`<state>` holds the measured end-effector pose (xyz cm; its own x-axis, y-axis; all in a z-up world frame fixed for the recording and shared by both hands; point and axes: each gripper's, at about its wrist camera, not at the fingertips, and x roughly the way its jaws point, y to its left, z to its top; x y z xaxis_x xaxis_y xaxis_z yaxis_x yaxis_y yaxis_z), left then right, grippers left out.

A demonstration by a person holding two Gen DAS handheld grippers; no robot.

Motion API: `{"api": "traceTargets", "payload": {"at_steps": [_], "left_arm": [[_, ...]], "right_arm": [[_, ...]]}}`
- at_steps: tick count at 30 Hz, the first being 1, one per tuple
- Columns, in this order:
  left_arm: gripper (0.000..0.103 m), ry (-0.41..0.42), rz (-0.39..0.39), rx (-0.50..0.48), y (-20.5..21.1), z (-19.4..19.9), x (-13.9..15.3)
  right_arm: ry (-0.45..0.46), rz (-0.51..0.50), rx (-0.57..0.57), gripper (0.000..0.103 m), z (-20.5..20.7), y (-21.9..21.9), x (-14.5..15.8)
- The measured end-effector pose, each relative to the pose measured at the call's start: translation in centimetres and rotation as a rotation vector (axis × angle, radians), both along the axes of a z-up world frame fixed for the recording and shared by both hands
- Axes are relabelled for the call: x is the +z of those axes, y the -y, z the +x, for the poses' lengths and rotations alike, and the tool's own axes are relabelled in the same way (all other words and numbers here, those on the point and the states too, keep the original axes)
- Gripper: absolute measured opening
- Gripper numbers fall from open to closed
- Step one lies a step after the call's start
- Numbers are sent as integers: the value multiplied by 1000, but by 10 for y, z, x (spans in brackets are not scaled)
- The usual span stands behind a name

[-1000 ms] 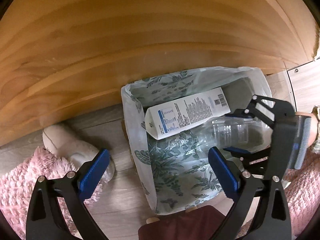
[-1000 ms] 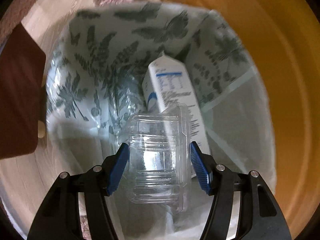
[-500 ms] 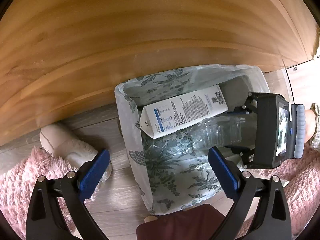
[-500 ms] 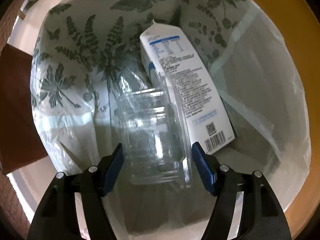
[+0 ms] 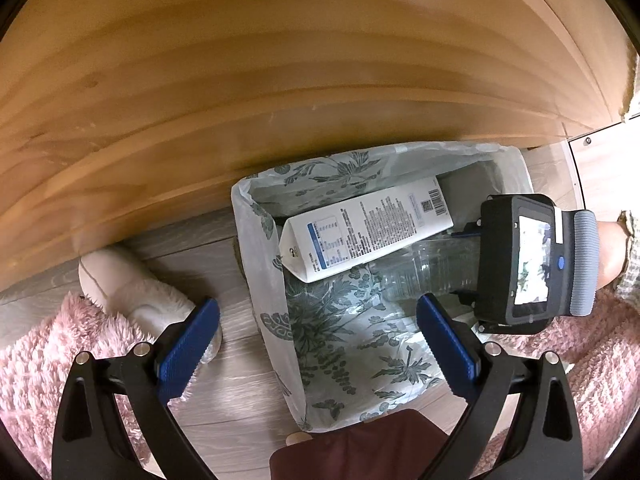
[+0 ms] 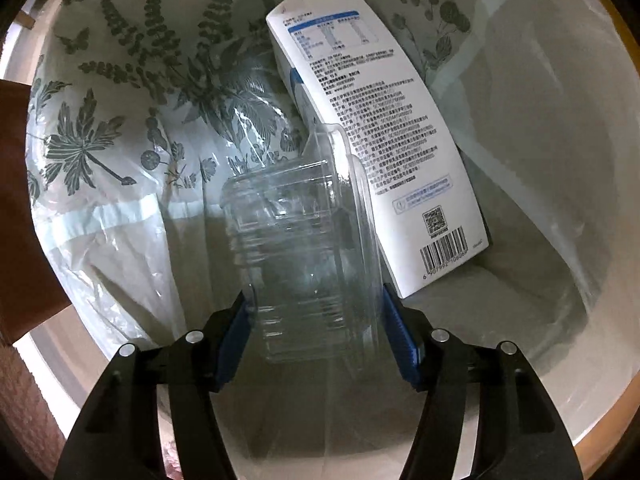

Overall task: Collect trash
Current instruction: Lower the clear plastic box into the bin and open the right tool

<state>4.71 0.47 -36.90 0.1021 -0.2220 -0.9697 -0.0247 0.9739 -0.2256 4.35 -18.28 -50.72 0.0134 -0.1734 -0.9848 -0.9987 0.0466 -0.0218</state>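
A bin lined with a fern-print bag (image 5: pixel 256 264) stands on the floor beside a wooden table. Inside it a white milk carton (image 5: pixel 360 232) leans against the liner (image 6: pixel 120 128); the right wrist view shows the carton (image 6: pixel 380 152) too. My right gripper (image 6: pixel 316 308) points down into the bin, shut on a clear plastic clamshell container (image 6: pixel 300 248) whose sides its blue pads press. From the left wrist view the container (image 5: pixel 432 268) lies below the carton, with the right gripper's camera housing (image 5: pixel 516 268) above it. My left gripper (image 5: pixel 316 312) hovers open over the bin's near edge, holding nothing.
A wooden tabletop (image 5: pixel 280 60) fills the upper half of the left view. A white fluffy slipper (image 5: pixel 132 292) and a pink shaggy rug (image 5: pixel 40 360) lie left of the bin. A dark red-brown object (image 5: pixel 360 444) sits at the bin's near side. A hand (image 5: pixel 612 248) holds the right gripper.
The right gripper has sunk deeper into the bin with the clear container and tipped to point more steeply down. The left gripper has stayed where it was, still open.
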Motion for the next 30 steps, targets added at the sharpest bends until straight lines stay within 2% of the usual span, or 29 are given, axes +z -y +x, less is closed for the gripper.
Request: {"api": "traceTargets", "payload": {"at_steps": [10, 18, 21, 28, 30], "left_arm": [[95, -1, 5, 3, -1, -1, 1], [95, -2, 5, 7, -5, -3, 3], [95, 2, 6, 5, -4, -3, 4], [95, 4, 8, -1, -1, -6, 5], [95, 5, 6, 2, -1, -6, 7]], "right_arm": [[12, -54, -7, 61, 0, -12, -19], [14, -34, -18, 65, 2, -5, -1], [-7, -15, -35, 75, 3, -7, 5], [-12, -9, -78, 76, 10, -6, 5], [-7, 7, -91, 79, 11, -6, 12]]}}
